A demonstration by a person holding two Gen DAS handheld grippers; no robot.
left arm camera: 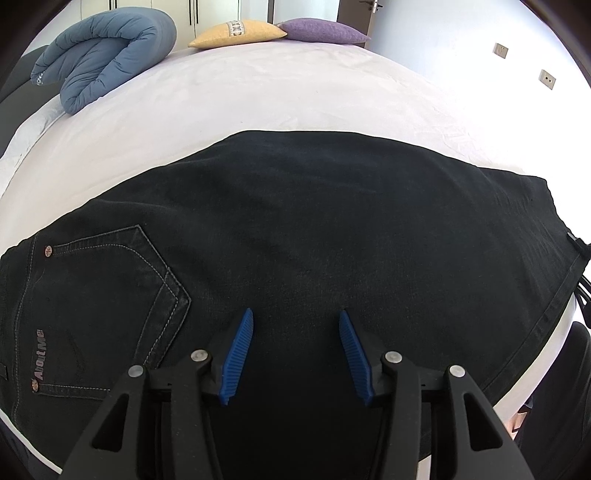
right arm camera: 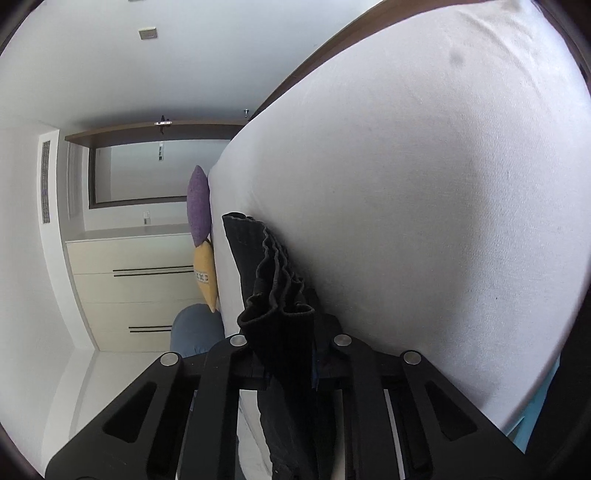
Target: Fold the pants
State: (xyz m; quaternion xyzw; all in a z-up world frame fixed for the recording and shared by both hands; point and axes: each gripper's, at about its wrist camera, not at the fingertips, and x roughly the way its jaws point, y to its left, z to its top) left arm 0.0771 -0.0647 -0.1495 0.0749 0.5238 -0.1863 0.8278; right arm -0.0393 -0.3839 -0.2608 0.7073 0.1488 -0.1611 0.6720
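Black jeans (left arm camera: 314, 229) lie folded lengthwise across the white bed (left arm camera: 258, 99), with the back pocket (left arm camera: 110, 295) at the lower left and the leg hems at the right edge. My left gripper (left arm camera: 296, 317) hovers over the near middle of the jeans, its blue fingers (left arm camera: 240, 354) apart with only flat cloth below them. In the right wrist view, my right gripper (right arm camera: 291, 325) is shut on the bunched hem ends of the jeans (right arm camera: 273, 273); the dark cloth hides its pads. That view is rolled sideways along the bed.
A rolled blue duvet (left arm camera: 107, 55) lies at the bed's far left. A yellow pillow (left arm camera: 236, 33) and a purple pillow (left arm camera: 321, 31) sit at the head. White drawers (right arm camera: 136, 280) stand beyond the bed (right arm camera: 424, 221).
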